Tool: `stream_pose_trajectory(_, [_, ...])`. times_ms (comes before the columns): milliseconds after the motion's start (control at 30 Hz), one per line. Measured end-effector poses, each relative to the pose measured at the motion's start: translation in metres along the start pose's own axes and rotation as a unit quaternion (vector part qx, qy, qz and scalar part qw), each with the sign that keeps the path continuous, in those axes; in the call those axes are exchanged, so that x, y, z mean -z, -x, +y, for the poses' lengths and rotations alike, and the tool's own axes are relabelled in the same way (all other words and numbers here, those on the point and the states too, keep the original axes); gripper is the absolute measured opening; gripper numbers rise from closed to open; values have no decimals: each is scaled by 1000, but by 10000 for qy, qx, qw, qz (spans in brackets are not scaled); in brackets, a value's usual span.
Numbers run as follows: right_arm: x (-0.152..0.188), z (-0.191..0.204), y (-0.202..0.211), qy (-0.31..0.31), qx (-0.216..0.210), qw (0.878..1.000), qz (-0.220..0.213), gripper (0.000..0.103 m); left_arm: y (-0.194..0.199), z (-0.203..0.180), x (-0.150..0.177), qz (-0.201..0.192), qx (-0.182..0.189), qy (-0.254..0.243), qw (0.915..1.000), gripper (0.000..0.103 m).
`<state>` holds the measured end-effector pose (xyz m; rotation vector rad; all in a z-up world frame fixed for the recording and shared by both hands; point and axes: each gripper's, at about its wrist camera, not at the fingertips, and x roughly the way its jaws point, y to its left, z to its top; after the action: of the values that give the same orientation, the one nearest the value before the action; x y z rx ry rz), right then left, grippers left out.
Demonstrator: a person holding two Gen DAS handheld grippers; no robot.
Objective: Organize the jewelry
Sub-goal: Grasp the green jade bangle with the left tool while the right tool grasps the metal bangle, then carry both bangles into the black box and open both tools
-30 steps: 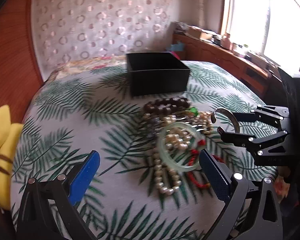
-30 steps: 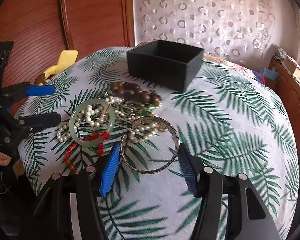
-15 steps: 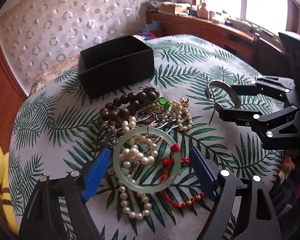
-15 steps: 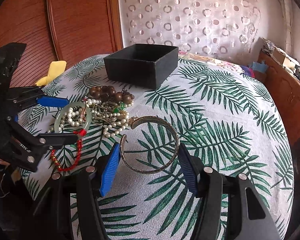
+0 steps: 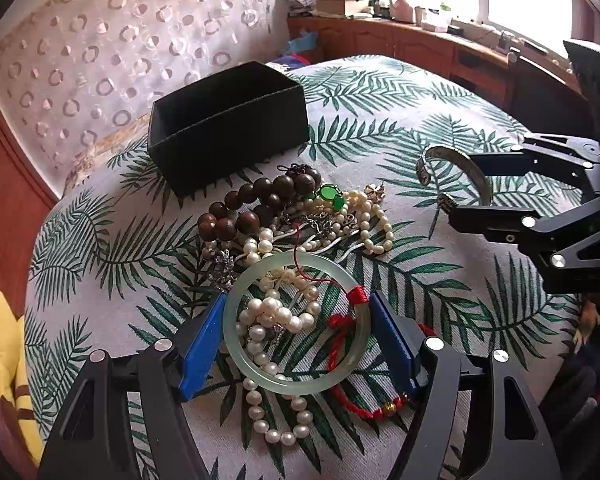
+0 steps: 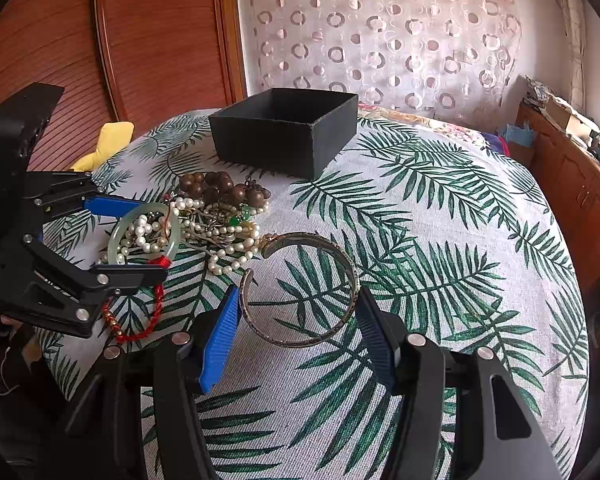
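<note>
left wrist cam: close, angled down from near left | right wrist cam: close, angled down from near right | shared: jewelry pile point(image 5: 300, 224) point(image 6: 219, 216), black box point(image 5: 227, 128) point(image 6: 283, 136)

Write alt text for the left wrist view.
The left gripper is closing its blue jaws around a pale green bangle lying on pearls on a leaf-print cloth. Behind are wooden beads and a black box; at right, the right gripper holds a metal cuff.

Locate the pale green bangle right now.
The pale green bangle lies on pearls between the closing left gripper's blue pads, nearest the camera in the jewelry pile.
</note>
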<state>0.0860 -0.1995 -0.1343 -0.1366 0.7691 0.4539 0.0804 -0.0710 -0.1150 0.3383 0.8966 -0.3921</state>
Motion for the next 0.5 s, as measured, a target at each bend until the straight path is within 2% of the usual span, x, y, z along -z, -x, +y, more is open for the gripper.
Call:
stream_pose_trajectory(267, [-2,-1,-2,25,2,10000,6,61,28,19,-5,-488,184,423,9977,68])
stream_pose_trajectory(500, [-18,2,-1,139,19,9999,-84,61,36,40,-30,-801,116,634,9947,68])
